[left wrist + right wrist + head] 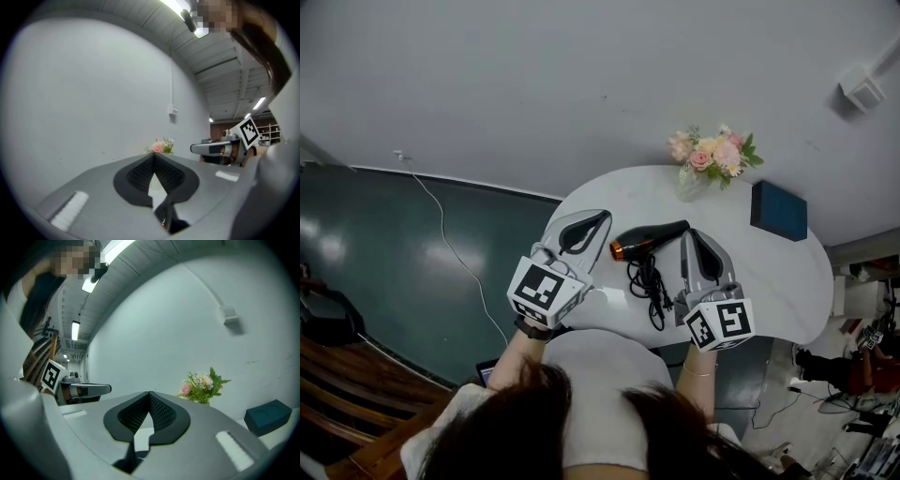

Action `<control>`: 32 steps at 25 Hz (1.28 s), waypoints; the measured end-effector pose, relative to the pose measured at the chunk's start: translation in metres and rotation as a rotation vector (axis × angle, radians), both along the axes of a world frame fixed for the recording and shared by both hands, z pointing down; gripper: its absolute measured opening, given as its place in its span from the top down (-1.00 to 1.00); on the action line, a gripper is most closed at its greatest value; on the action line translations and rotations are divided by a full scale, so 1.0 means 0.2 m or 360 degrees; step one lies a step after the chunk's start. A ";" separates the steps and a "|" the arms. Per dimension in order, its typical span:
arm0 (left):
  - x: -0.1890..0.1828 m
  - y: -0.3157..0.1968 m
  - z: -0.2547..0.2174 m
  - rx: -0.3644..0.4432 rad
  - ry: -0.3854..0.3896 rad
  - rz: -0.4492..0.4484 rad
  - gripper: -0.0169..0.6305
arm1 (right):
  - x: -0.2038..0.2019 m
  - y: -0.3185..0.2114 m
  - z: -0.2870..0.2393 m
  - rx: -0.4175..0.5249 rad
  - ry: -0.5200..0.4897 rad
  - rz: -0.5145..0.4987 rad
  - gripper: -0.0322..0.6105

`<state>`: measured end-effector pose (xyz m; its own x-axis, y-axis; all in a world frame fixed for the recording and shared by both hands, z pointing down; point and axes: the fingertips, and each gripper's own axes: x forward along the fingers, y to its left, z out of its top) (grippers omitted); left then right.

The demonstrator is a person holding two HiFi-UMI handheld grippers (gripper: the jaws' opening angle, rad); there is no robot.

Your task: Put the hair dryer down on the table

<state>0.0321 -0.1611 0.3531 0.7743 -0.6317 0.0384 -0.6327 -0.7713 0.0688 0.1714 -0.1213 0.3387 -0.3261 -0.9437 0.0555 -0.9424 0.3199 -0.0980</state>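
- The right claw (690, 234) is closed completely, tip against tip, and nothing is held in it. In its own view only the white table is seen through the gap behind the tips.
- The left claw (600, 218) is also seen closed and empty, with its pads meeting at the tip.
- The hair dryer (649, 240) is lying on the table (769, 272), between the two claws. Its orange end is turned to 9 o'clock, and its black cord (652, 289) is bundled toward 6 o'clock.
- From the dryer, the left claw is found at 9 o'clock, a little apart. The right claw is just beside it at 3 o'clock, and whether it is touched there cannot be told.
- The flowers (712, 155) stand at 1 o'clock of the dryer, and a dark blue box (778, 210) lies at 2 o'clock, well apart.
- The putting down is judged to be done, since the dryer rests on the table and is gripped by no claw.
- What remains is probably only that both claws are drawn back toward 6 o'clock. Care is called for on the right side, so that the dryer is not pushed and the cord is not caught.
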 end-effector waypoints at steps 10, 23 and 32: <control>-0.01 -0.01 0.01 -0.0006 -0.0002 -0.0002 0.77 | -0.01 -0.01 -0.01 -0.0009 0.0022 -0.0017 0.89; -0.02 -0.01 0.03 -0.0014 -0.0007 -0.0010 0.77 | -0.01 -0.01 0.03 -0.0009 0.0011 -0.0015 0.89; -0.02 0.00 0.03 -0.0023 -0.0012 -0.0006 0.77 | -0.02 0.00 0.03 -0.0021 0.0001 -0.0007 0.89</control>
<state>0.0285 -0.1606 0.3587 0.7717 -0.6337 0.0535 -0.6359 -0.7681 0.0751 0.1683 -0.1208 0.3452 -0.3305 -0.9414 0.0680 -0.9409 0.3229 -0.1018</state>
